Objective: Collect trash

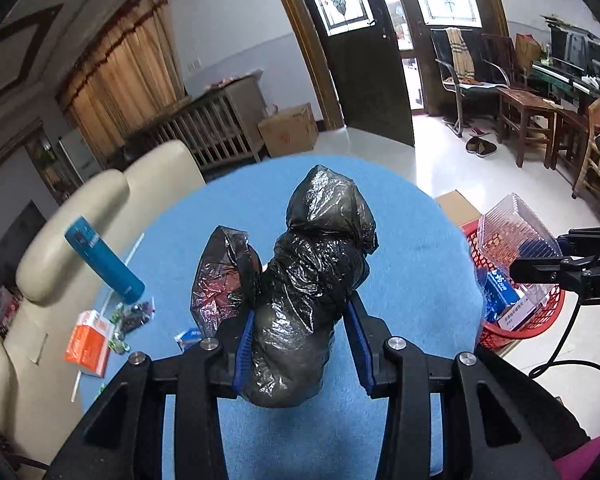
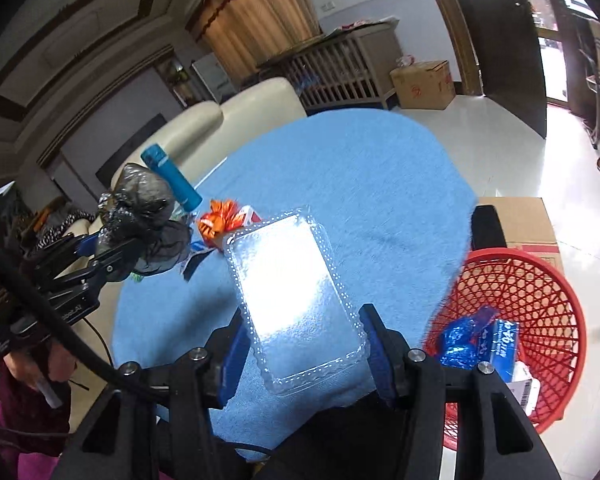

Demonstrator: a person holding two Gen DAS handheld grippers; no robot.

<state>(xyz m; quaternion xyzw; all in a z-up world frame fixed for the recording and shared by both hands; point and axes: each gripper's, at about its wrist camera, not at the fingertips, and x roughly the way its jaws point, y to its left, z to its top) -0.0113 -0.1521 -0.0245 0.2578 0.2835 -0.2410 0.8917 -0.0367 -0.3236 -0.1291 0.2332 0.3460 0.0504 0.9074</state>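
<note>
Red mesh plastic basket: beside the round blue-clothed table, already holding a crumpled blue foil wrapper and a blue-and-white carton.
Left gripper: fingers clamped on a scrunched black plastic bag, held above the table.
Right gripper: fingers closed on a clear plastic clamshell tray, near the basket.
Left to collect: orange-and-white box, small wrappers, likely.
Progress: roughly midway, judging by this.
</note>
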